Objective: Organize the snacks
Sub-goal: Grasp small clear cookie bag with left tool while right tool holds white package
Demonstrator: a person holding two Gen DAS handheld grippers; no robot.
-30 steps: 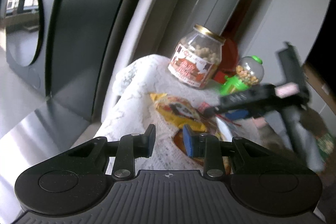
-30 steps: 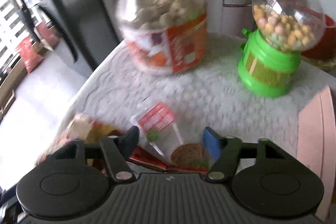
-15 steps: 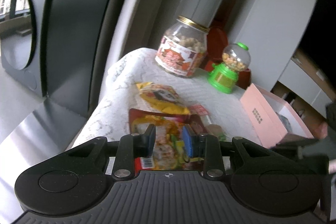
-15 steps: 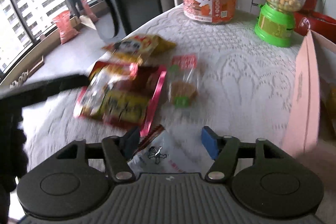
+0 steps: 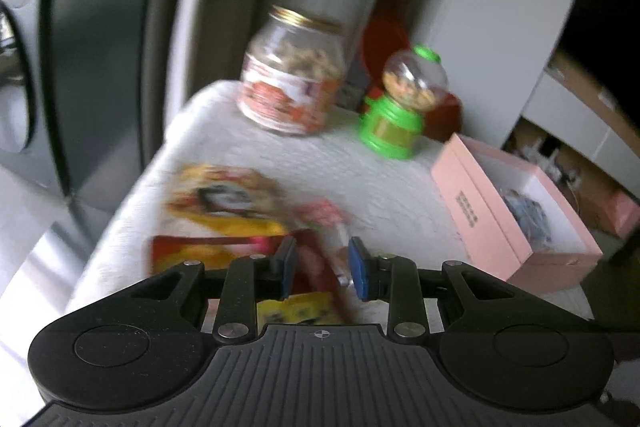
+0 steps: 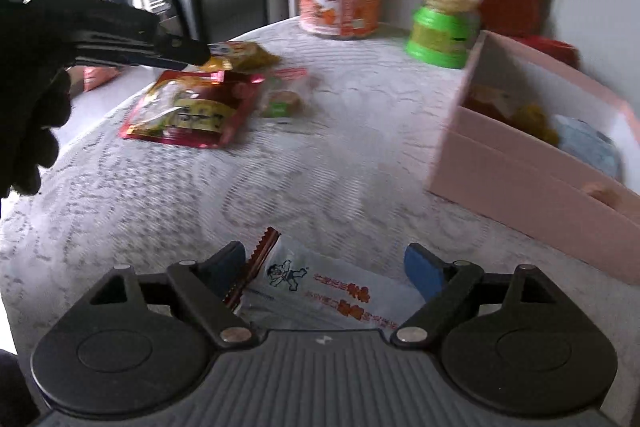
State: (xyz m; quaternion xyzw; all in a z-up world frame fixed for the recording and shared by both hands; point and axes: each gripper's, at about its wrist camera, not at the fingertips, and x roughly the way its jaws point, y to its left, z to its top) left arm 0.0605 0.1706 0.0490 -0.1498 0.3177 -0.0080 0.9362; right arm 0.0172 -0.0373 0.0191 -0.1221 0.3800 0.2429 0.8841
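White lace cloth covers the bench, with dark appliance fronts behind it. Left wrist view, blurred: left tongs narrowly parted, over a red packet lying flat; whether the pads touch it cannot be told. Beyond it a yellow packet, a small clear packet, a gold-lidded jar with an orange label, a green candy dispenser, and an open pink box at right bearing a block of print too small to read. Right wrist view: right tongs wide and opening, over a white sachet that lies on the cloth between the jaws, not gripped; it carries a cartoon boy and red characters, not legible enough to name a brand. The box holds snacks already; the left tongs reach in from the left above the red packet, whose yellow panel shows dark characters. Step in hand, by judgement: gathering loose packets for the box. Next move calls for lowering the right tongs, closing on the sachet's thin edge, then carrying it to the box.
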